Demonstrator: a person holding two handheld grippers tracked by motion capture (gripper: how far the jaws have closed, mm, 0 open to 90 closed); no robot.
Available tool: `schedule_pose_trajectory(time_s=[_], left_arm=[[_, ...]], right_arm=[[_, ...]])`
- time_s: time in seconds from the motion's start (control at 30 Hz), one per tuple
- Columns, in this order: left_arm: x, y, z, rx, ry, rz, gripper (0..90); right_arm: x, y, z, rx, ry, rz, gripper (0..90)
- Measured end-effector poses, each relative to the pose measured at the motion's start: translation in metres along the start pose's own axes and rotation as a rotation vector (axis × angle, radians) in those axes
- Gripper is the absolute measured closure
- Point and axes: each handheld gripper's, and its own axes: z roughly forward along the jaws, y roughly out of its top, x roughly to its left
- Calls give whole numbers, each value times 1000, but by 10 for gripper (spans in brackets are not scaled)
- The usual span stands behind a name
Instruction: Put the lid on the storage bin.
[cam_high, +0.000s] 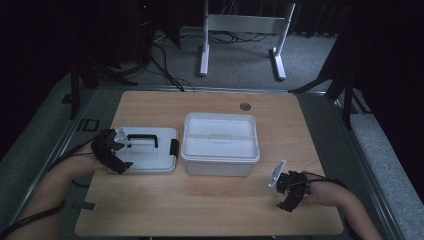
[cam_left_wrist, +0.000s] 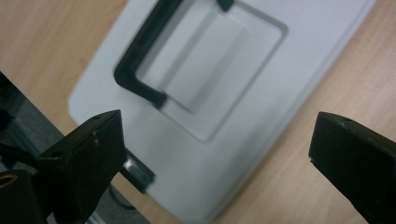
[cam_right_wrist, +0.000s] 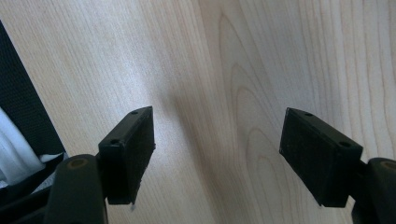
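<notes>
A white lid (cam_high: 149, 151) with a black handle (cam_high: 142, 137) lies flat on the wooden table (cam_high: 210, 205), left of an open white box (cam_high: 220, 143). My left gripper (cam_high: 116, 154) hovers over the lid's left edge, jaws open with nothing between them. In the left gripper view the lid (cam_left_wrist: 224, 107) and its handle (cam_left_wrist: 140, 70) lie below the open left gripper (cam_left_wrist: 215, 149). My right gripper (cam_high: 286, 192) rests near the table's front right, open and empty. In the right gripper view the right gripper (cam_right_wrist: 217, 149) faces bare wood (cam_right_wrist: 219, 70).
A small round grommet (cam_high: 245, 106) sits near the table's far edge. Behind the table stands a white frame (cam_high: 245, 37) on grey carpet, with cables. Black latches (cam_high: 174, 148) show at the lid's right side. Bare wood lies in front of the box.
</notes>
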Motion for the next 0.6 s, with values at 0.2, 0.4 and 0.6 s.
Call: schedule_pose_trajectory(time_s=[0.2,0.4,0.6], left_arm=[[11,22,8,66,0,47,37],[22,39,21,132,10,90,82],[31,56,35,186,6,133,204]], right_arm=[[-1,0,1,10,3,-7,258],[-1,0,3,9,15,-8,259],[-2,1,5,0,32,-8,259]])
